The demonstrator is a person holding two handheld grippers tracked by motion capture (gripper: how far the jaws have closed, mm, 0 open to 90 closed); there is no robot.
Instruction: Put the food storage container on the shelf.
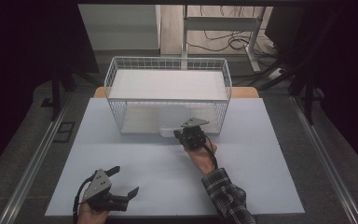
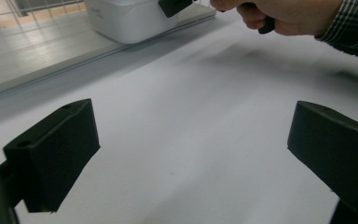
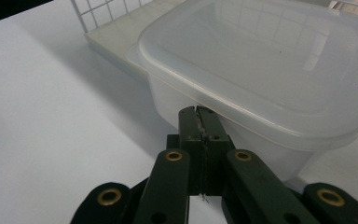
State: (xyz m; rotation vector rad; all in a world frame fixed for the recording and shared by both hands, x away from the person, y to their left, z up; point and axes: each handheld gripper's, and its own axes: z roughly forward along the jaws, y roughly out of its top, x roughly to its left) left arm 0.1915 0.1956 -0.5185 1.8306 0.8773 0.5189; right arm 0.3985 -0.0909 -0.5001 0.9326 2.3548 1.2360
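Note:
A translucent white lidded container stands on the bottom board of a white wire rack, at its open front. My right gripper is shut, its tips pressed against the container's front wall just under the lid's rim, with nothing visible between the jaws. My left gripper hovers open over the white sheet near the front left, with nothing between its jaws. In the left gripper view the container and the person's right hand lie ahead.
The rack has a white upper shelf over the container. The white sheet covers the table between the rack and the front edge. Behind the table are a desk frame and floor cables.

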